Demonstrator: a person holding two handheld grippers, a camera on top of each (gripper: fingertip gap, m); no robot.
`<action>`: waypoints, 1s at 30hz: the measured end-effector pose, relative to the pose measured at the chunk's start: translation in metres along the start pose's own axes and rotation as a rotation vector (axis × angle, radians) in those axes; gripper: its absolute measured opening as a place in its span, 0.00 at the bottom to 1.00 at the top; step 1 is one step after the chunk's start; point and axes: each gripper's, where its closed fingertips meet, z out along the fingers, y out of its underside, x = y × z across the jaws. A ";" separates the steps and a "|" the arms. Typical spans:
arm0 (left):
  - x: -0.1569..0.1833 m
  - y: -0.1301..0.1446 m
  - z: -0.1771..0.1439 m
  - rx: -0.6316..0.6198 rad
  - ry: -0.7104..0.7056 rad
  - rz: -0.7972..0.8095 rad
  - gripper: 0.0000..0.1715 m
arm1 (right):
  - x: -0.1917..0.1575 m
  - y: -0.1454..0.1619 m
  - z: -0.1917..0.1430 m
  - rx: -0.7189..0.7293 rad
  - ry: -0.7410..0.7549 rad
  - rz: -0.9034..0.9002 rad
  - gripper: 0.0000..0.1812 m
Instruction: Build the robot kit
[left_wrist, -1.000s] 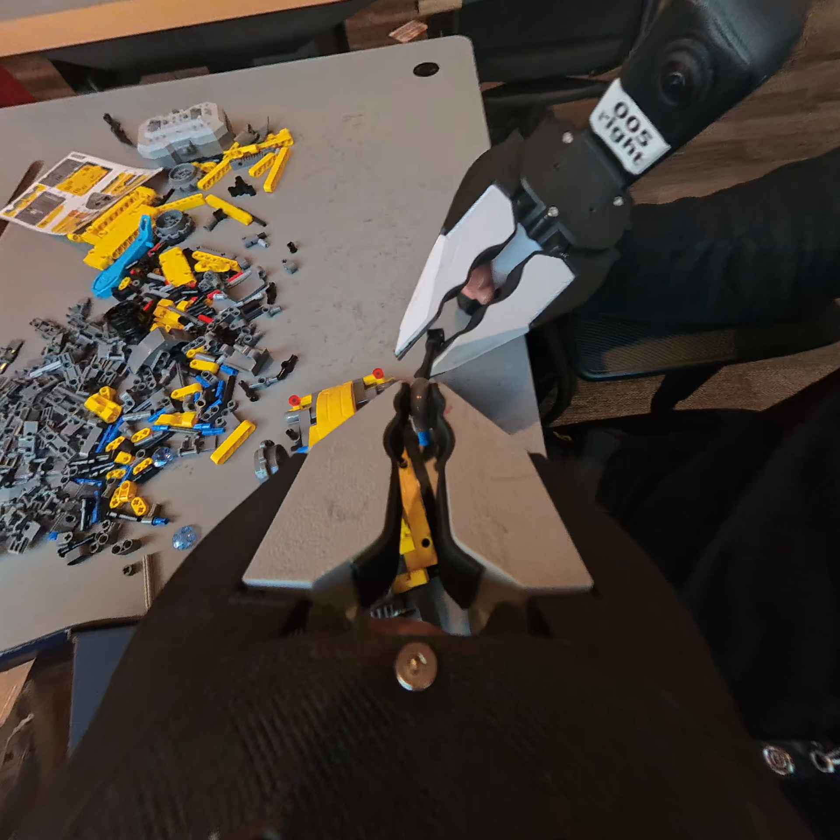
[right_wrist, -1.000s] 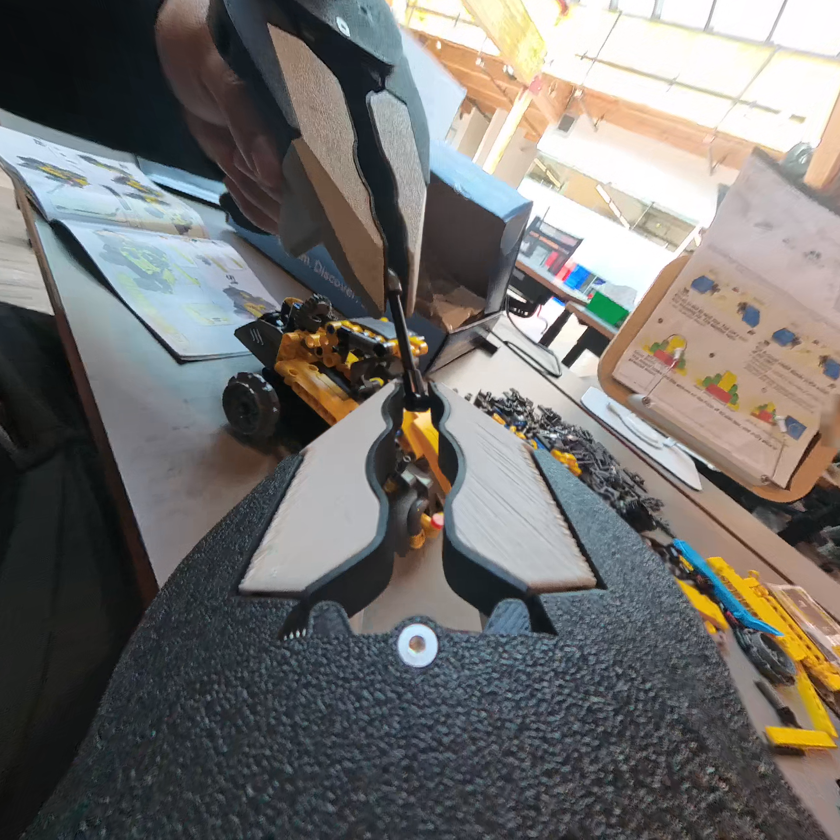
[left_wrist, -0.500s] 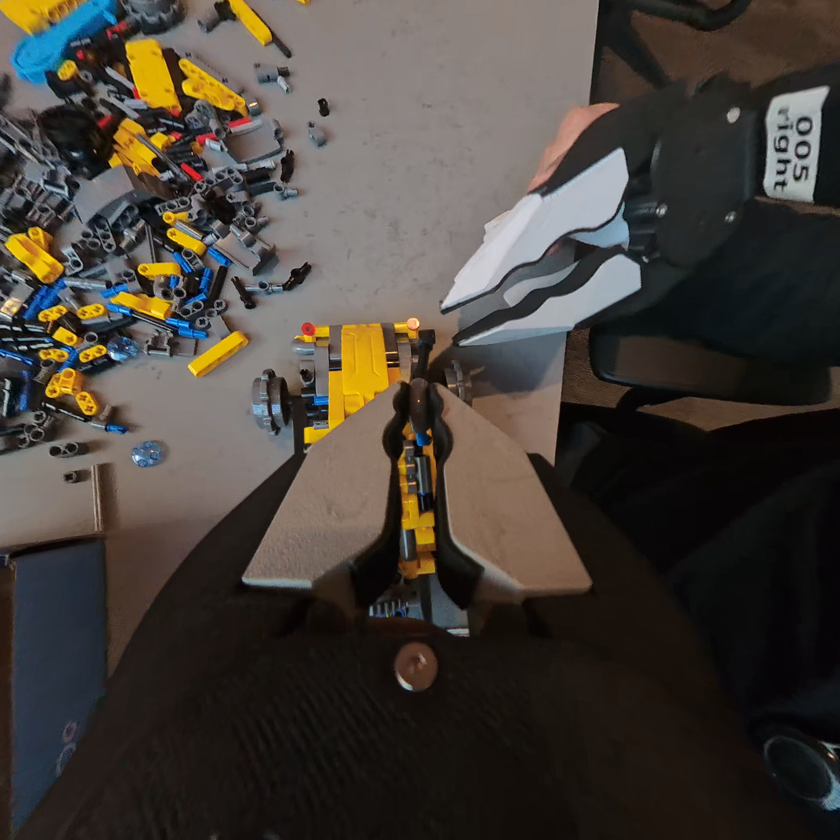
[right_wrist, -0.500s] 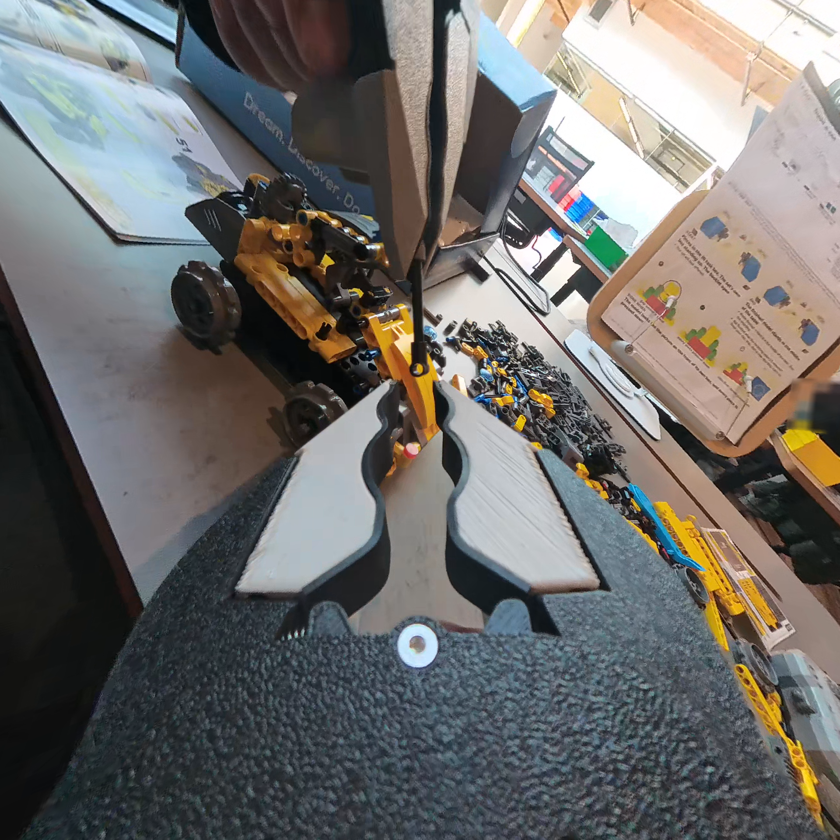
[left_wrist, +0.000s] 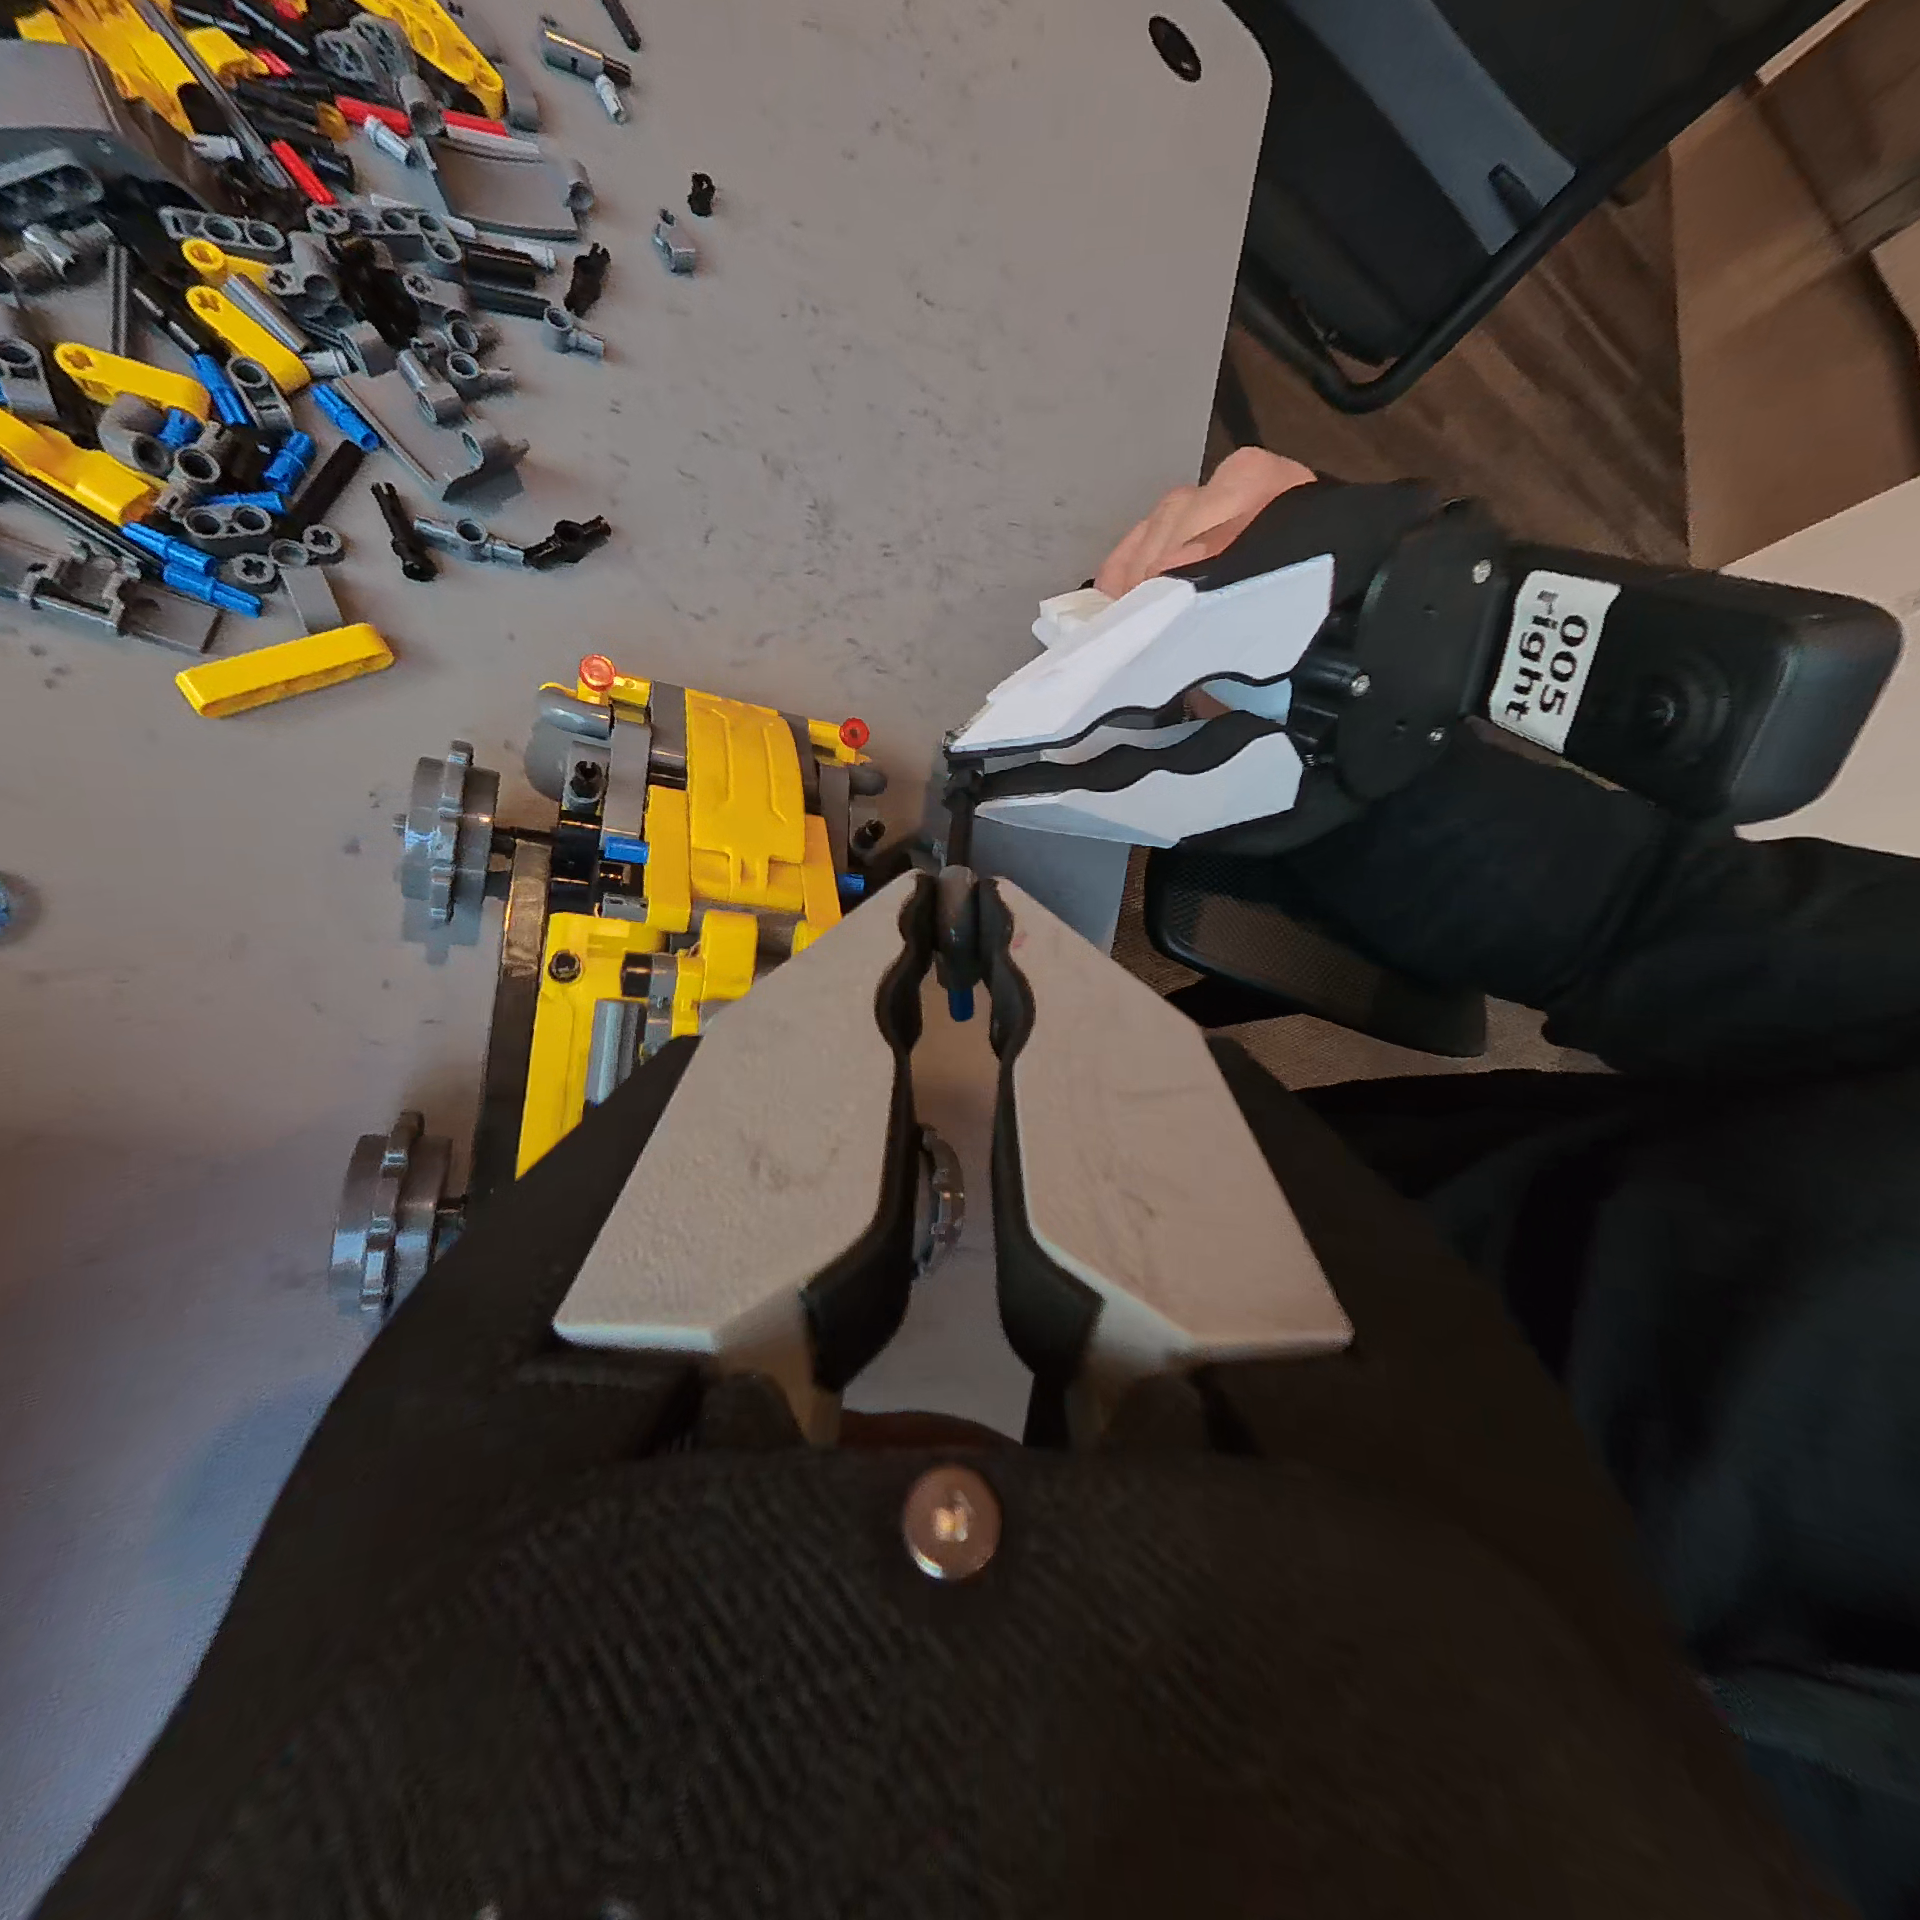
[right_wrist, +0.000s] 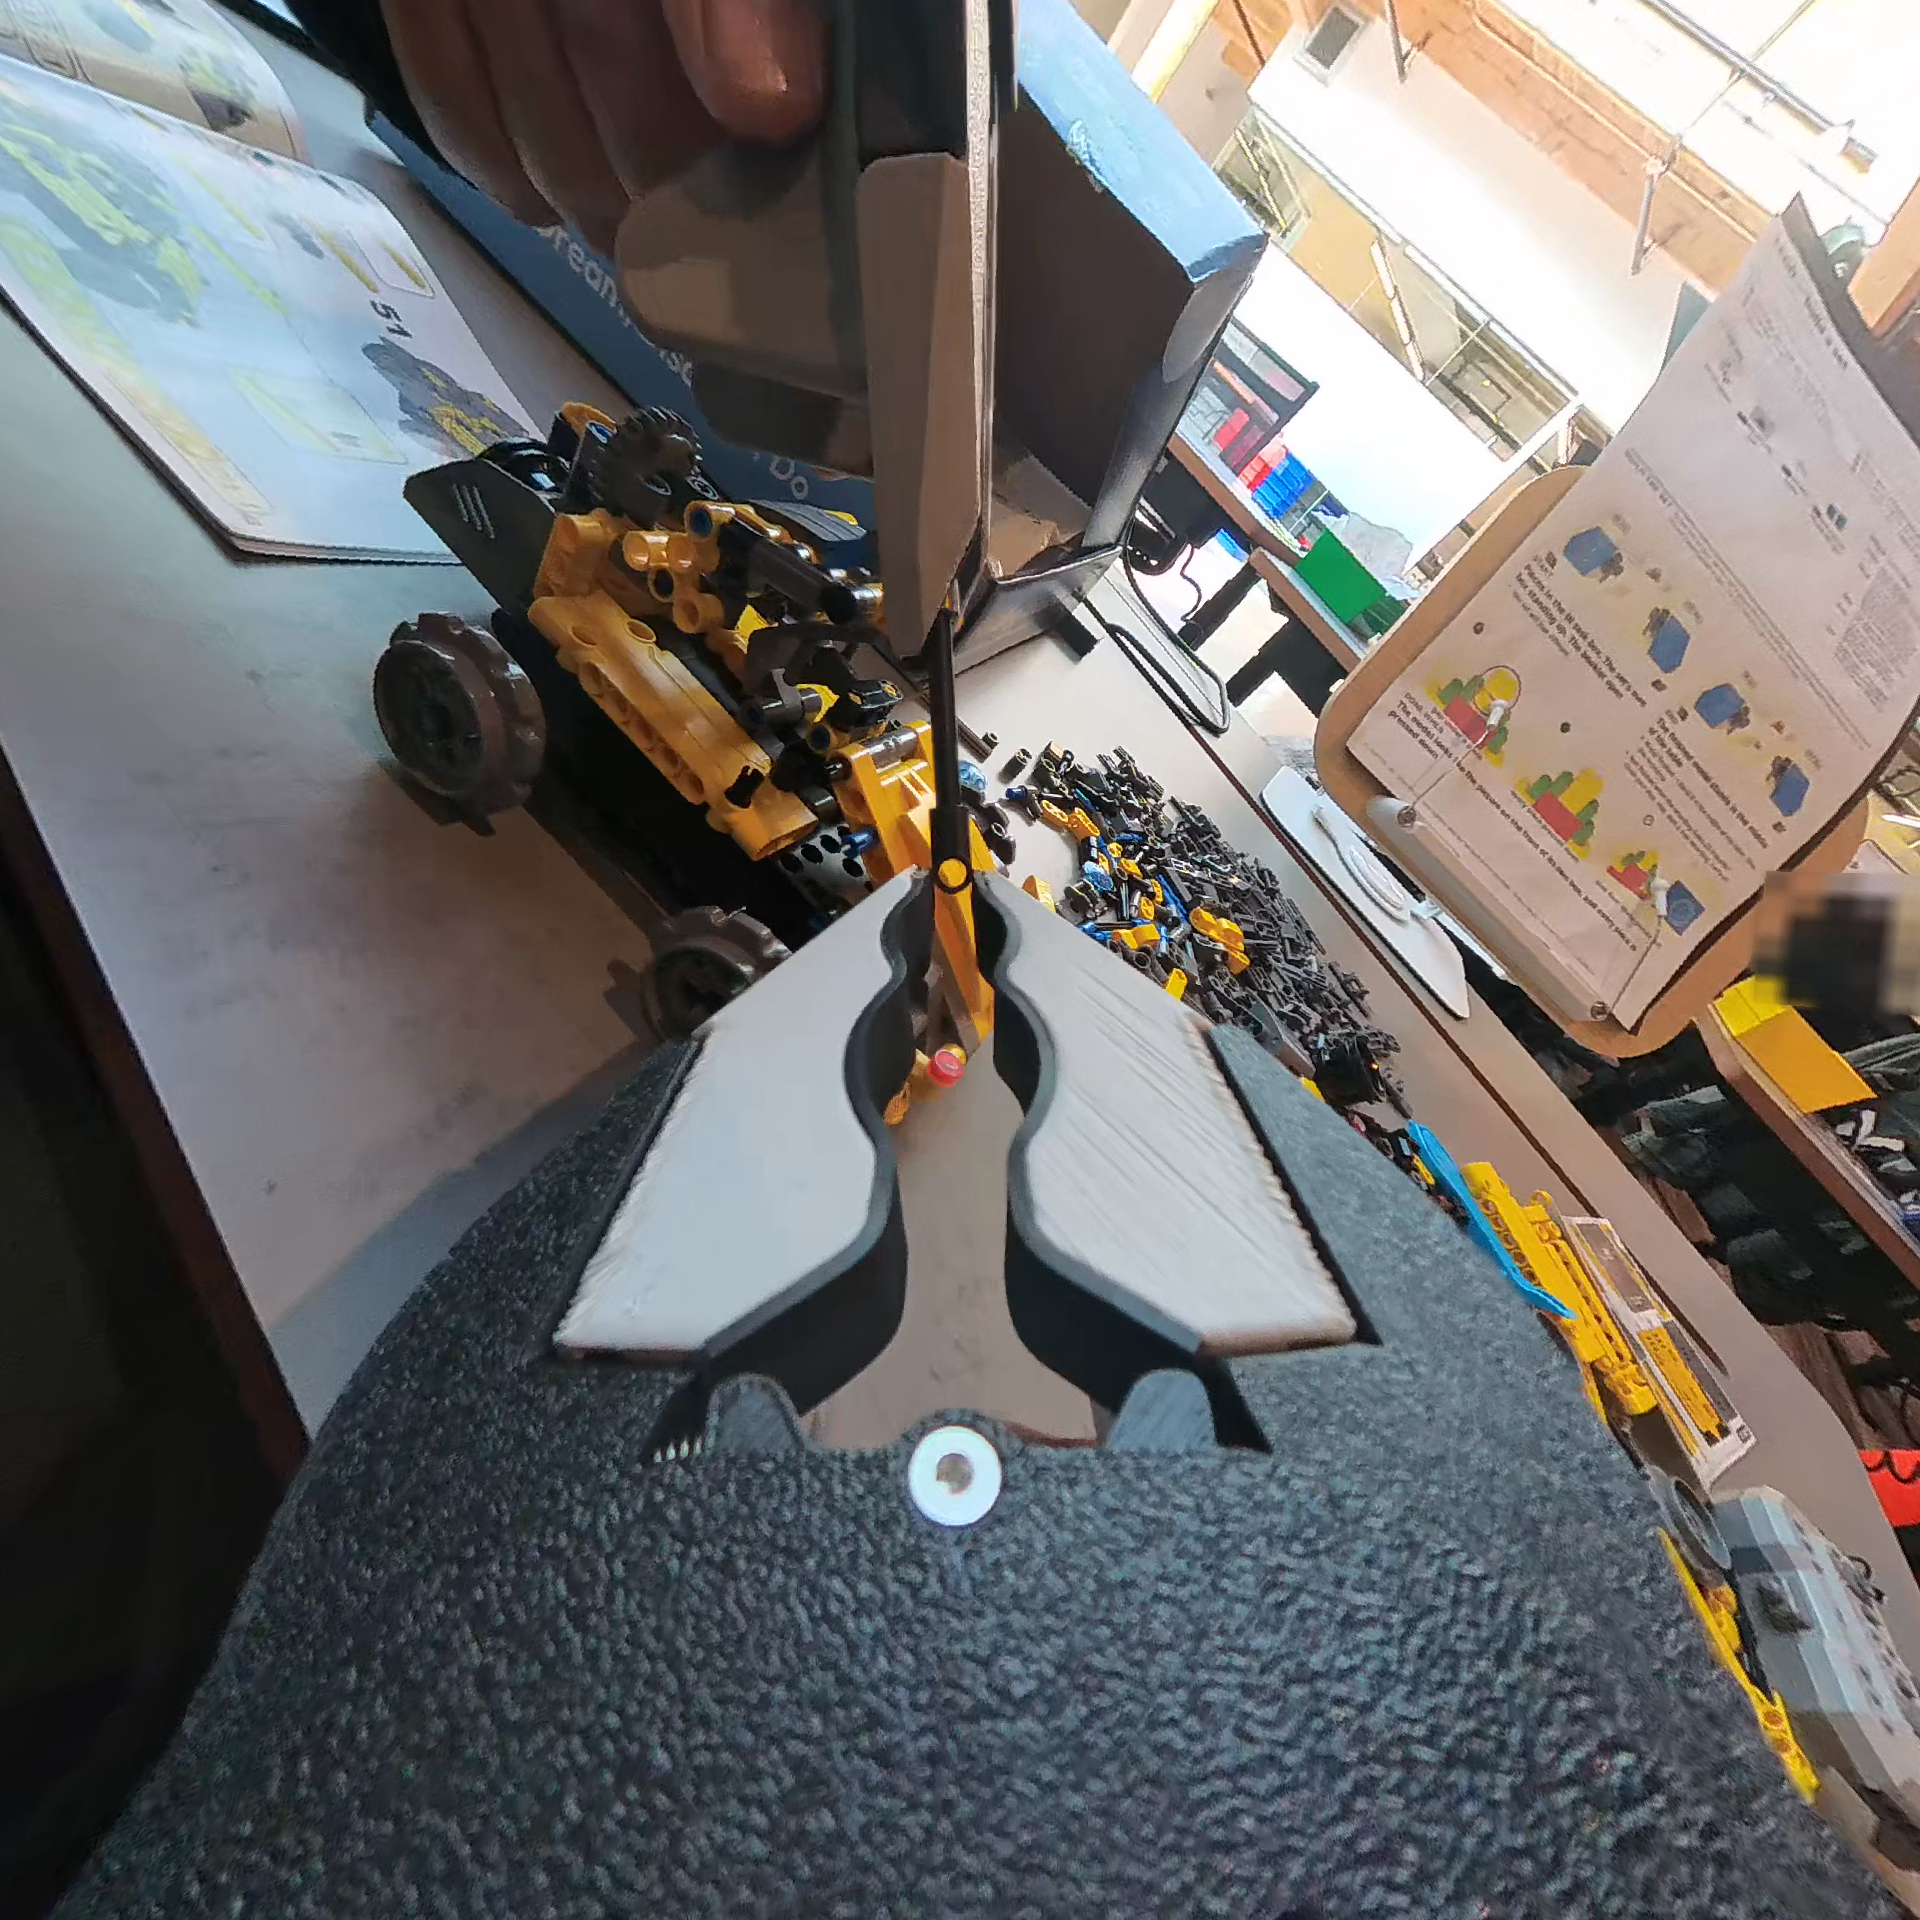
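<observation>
A thin black rod (left_wrist: 962, 823) spans between my two grippers. My left gripper (left_wrist: 951, 906) is shut on the rod's one end, where a small dark connector with a blue pin (left_wrist: 961, 1000) sits. My right gripper (right_wrist: 948, 885) is shut on the other end and also shows in the left wrist view (left_wrist: 966, 774). In the right wrist view the rod (right_wrist: 942, 748) rises to the left gripper (right_wrist: 932, 613) above. A yellow and black model vehicle (left_wrist: 727, 831) with grey wheels stands on the grey table (left_wrist: 883, 364), just left of and below the rod. It also shows in the right wrist view (right_wrist: 675, 665).
A pile of loose yellow, grey, blue and black pieces (left_wrist: 260, 312) lies at the far left, with a yellow beam (left_wrist: 286, 670) near the model. An open booklet (right_wrist: 208, 312), a blue box (right_wrist: 1101, 260) and a sheet on a wooden stand (right_wrist: 1621, 675) surround it. The table edge (left_wrist: 1195, 520) is close on the right.
Both grippers have shifted over the model's right side with the rod. The right gripper, briefly a little off the rod's end, is on it again.
</observation>
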 end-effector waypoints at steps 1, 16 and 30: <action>0.000 0.001 -0.001 0.001 0.005 -0.001 0.02 | -0.001 0.000 0.000 0.001 -0.008 0.004 0.03; 0.016 0.029 -0.080 -0.094 -0.074 0.167 0.03 | -0.009 -0.093 0.011 0.142 -0.085 0.011 0.03; 0.002 0.058 -0.151 0.061 -0.104 0.139 0.04 | -0.040 -0.150 0.059 0.157 -0.206 -0.003 0.03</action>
